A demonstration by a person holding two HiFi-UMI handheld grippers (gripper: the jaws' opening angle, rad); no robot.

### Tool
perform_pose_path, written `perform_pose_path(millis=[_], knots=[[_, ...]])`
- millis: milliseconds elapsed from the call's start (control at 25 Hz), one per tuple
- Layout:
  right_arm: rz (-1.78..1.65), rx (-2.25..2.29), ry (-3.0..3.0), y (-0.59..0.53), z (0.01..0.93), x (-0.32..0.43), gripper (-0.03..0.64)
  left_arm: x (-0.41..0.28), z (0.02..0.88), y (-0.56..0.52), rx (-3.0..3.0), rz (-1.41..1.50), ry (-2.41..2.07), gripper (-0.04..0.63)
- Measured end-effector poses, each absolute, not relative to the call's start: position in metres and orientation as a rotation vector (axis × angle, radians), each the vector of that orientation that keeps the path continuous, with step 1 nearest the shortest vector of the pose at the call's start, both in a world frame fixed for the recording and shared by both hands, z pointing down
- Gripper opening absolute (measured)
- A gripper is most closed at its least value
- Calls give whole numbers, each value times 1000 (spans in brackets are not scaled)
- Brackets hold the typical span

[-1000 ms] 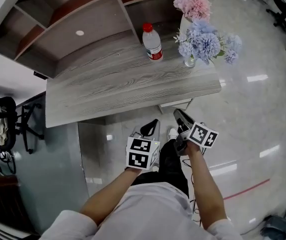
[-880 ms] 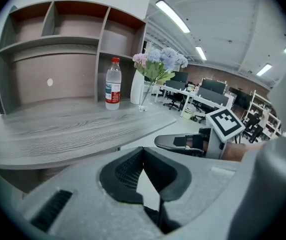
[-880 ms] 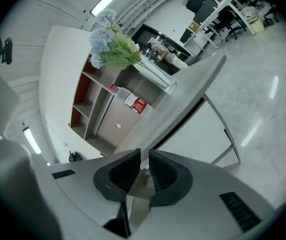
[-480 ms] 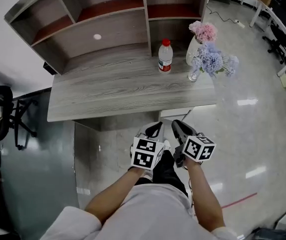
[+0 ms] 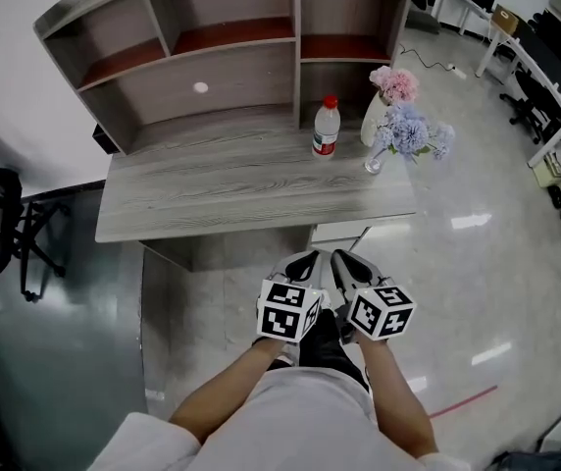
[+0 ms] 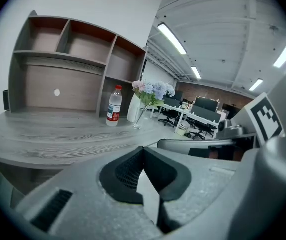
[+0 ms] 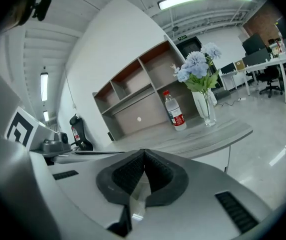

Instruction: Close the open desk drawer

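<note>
A: Drawer: where is it sitting, and which way is it running?

B: The drawer (image 5: 341, 232) is showing as a pale front just under the counter's (image 5: 212, 189) near edge, right of the middle. Its long axis is running along that edge, and its face is pointing out toward the person. From above I am not managing to tell whether it is lying fully flush.

A: And against the claws?

B: The left claw (image 5: 310, 256) and right claw (image 5: 338, 255) are hovering side by side over the floor (image 5: 457, 263). Their tips are aiming at the drawer front, near it but apart from it. The left claw's jaws are pressing together on nothing. The right claw's jaws have just been closing and are meeting now, with nothing between them.

A: Surroundings?

B: A water bottle (image 5: 326, 128) is standing upright at the counter's back right. Blue flowers (image 5: 410, 130) are sitting just beside it, with pink flowers (image 5: 394, 84) behind those. A shelf unit (image 5: 212, 37) is rising along the back. Only bare floor is showing between the tips and the drawer.
</note>
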State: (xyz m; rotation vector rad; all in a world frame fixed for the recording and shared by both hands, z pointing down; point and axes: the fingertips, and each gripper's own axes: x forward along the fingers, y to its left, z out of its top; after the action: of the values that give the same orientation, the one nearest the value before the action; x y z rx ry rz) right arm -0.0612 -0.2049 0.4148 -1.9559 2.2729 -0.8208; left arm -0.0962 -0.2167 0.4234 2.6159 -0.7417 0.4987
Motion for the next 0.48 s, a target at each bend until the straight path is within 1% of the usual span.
perform_pose_path(millis=[480], knots=[[-719,-2017,2309,-175,400,-89,2,-117,411,-187,2663,497,-715,5]])
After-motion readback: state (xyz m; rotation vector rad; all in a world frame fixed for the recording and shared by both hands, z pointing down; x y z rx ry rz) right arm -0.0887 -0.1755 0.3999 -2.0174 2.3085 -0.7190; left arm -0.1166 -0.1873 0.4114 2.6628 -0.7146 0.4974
